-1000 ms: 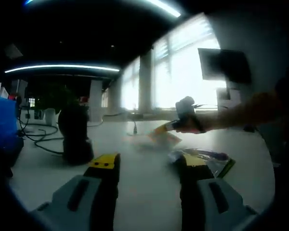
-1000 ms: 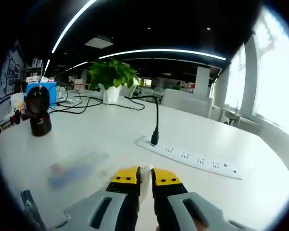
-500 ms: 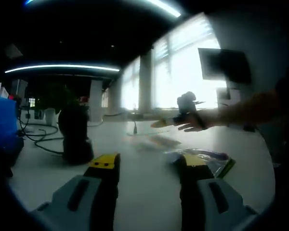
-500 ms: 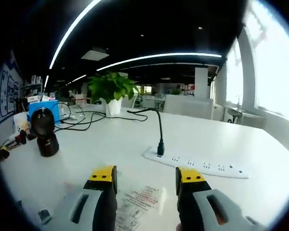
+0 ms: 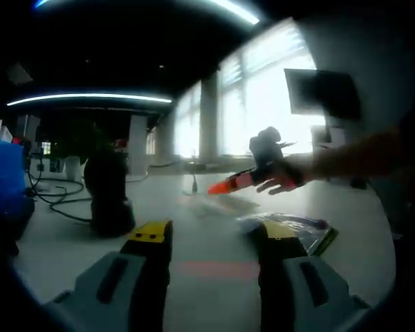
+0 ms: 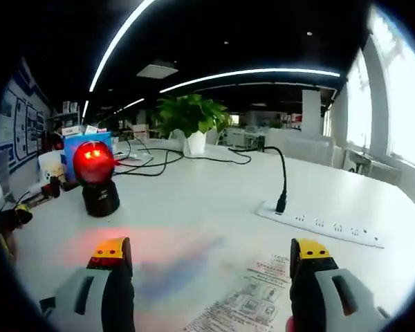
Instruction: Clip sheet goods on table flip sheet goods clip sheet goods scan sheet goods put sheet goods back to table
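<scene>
With both tools spread, the right tool (image 6: 207, 259) frames one sheet (image 6: 245, 304); one scanner (image 6: 97, 178) glows red.

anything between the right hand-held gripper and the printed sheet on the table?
Nothing visible. The right hand-held gripper is open, and the printed sheet lies flat on the white table between its jaws. The power strip and the red-lit scanner stand farther off.

Bench (image 6: 214, 207) looks like smooth white laminate with a slight sheen. Sheet (image 6: 245, 308) by the strip (image 6: 321, 225) is glossy printed plastic film; strip's matt white plastic, scanner (image 6: 97, 176) dark glossy plastic.
</scene>
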`<state>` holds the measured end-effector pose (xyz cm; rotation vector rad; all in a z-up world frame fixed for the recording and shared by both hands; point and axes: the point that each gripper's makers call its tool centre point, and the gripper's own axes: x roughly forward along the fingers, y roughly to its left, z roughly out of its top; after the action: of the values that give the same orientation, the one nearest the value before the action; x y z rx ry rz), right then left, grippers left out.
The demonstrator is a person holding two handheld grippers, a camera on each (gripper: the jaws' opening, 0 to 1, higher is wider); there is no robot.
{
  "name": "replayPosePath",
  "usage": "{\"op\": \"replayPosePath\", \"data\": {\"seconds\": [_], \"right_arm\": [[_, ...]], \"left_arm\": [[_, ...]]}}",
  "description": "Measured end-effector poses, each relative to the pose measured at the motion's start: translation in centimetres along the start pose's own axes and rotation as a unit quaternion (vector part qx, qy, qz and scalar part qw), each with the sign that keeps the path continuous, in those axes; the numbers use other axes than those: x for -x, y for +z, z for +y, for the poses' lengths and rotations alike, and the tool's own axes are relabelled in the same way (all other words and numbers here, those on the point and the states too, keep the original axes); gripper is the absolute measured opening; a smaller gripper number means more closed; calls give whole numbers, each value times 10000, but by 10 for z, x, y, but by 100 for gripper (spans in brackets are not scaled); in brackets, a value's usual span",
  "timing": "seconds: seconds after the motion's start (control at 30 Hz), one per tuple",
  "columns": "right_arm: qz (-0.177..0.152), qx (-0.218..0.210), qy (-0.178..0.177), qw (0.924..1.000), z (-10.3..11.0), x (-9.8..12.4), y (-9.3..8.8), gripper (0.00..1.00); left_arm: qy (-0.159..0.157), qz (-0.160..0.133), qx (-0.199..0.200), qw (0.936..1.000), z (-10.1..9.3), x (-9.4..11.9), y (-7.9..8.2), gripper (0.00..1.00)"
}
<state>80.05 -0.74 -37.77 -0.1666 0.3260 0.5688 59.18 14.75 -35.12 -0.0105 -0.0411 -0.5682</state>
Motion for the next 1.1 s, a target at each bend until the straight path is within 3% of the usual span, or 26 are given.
{"op": "replayPosePath", "data": {"seconds": [0.17, 0.33, 0.67, 1.1], "right_arm": [[250, 19, -77, 9997, -5, -6, -17, 89], [310, -90, -100, 9994, -12, -7, -20, 89], [639, -149, 110, 9978, -9, -12, -41, 89], [658, -90, 408, 9970, -10, -13, -43, 89]], "left_arm": [[8, -7, 9, 10000, 1, 0, 0, 43], [0, -12, 15, 10000, 0, 0, 1, 43], [11, -29, 23, 10000, 0, 1, 1, 43], [6, -20, 15, 10000, -1, 1, 1, 43]]}}
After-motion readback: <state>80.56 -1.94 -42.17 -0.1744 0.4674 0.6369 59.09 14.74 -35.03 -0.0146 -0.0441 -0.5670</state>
